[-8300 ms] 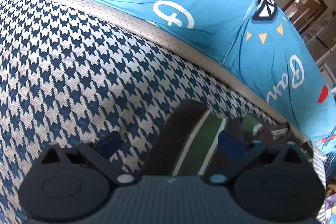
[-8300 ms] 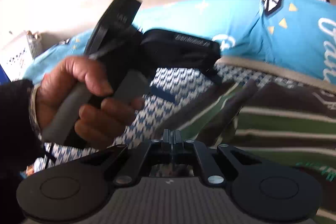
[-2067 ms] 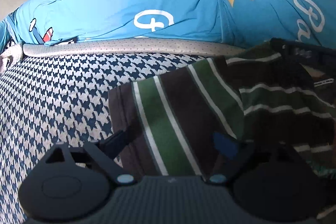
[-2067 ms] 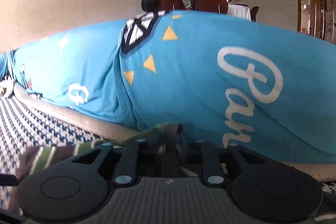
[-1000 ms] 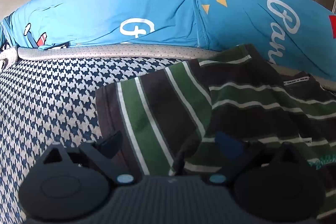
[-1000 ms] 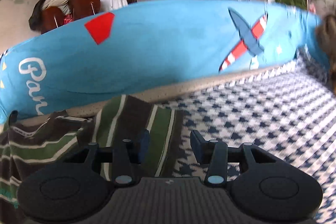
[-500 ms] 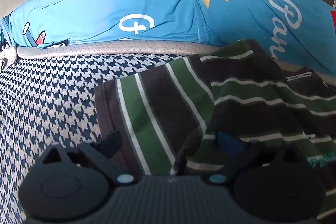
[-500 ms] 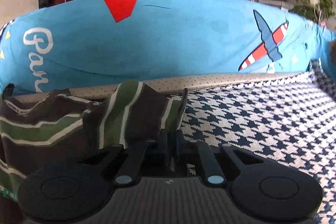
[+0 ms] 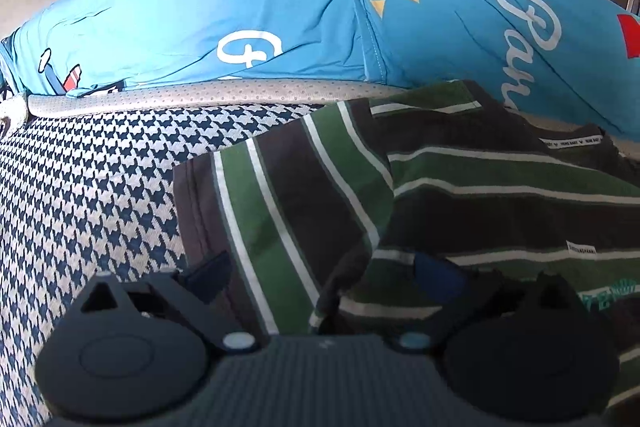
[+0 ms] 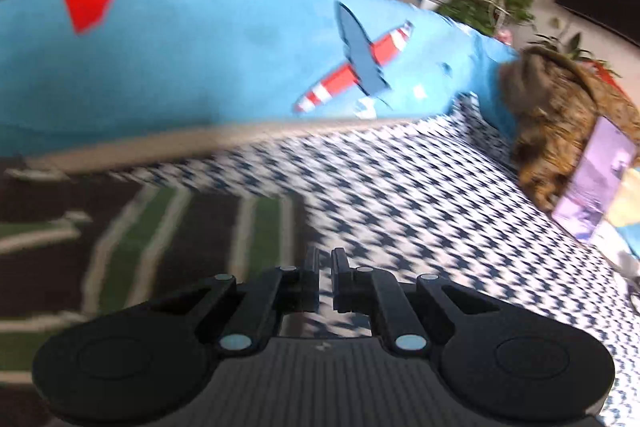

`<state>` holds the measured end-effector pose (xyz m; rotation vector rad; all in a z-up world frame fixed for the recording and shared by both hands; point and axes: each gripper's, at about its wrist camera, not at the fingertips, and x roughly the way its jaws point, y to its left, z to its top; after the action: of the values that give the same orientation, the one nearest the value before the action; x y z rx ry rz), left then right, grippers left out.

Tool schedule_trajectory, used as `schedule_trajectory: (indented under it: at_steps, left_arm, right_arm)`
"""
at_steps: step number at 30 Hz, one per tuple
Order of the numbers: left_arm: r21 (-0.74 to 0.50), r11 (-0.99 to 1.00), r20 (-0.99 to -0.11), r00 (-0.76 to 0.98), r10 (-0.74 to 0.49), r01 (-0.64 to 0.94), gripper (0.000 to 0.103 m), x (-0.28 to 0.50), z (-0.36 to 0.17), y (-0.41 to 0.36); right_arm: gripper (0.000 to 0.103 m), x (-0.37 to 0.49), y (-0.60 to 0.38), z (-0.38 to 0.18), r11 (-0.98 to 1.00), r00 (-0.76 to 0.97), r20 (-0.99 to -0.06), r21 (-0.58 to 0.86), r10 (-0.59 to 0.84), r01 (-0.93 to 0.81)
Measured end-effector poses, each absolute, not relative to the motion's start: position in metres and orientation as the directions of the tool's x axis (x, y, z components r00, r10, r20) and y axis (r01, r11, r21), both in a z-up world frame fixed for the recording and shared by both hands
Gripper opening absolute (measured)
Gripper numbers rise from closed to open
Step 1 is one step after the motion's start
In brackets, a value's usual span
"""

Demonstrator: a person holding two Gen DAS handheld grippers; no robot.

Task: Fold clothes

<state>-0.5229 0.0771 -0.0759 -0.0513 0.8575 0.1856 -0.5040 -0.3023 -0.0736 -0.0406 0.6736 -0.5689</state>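
Observation:
A dark brown shirt with green and white stripes lies on the houndstooth couch seat. Its left sleeve is spread flat toward me. My left gripper hovers low over that sleeve with its jaws wide open and nothing pinched. In the blurred right wrist view the shirt's other sleeve lies to the left, and its hem runs into the tips of my right gripper, which is shut on it.
Long blue printed cushions line the couch back behind a grey piped edge. A brown furry heap and a purple flat object sit at the couch's right end. Bare houndstooth seat stretches right of the shirt.
My right gripper went from open beside the right sleeve to shut on its hem, then tilted down and swung. The left gripper and the left sleeve have stayed put.

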Motion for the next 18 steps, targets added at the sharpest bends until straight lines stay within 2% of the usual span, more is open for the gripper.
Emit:
schedule_trajectory:
  at_steps: [2,9,13,18]
  left_arm:
    - [0.032,0.983,-0.754,0.641,0.143,-0.182,0.102,-0.523,-0.076,0.076]
    - [0.044,0.983,-0.761,0.631,0.148,-0.178,0.102,-0.522,-0.080,0.073]
    - [0.049,0.983,-0.771,0.620,0.148,-0.175,0.102,-0.520,-0.083,0.073]
    - [0.050,0.984,-0.779,0.610,0.145,-0.171,0.103,-0.517,-0.087,0.072]
  right_arm:
    - [0.008,-0.508,-0.308,-0.070,0.848,0.648,-0.571,-0.182,-0.504,0.499]
    - [0.008,-0.508,-0.272,-0.046,0.972,0.840,-0.497,-0.027,-0.217,0.234]
    - [0.009,-0.496,-0.238,-0.042,0.998,0.876,-0.479,0.001,-0.059,0.068]
    - [0.013,-0.479,-0.210,-0.047,0.998,0.869,-0.493,0.048,0.050,-0.030]
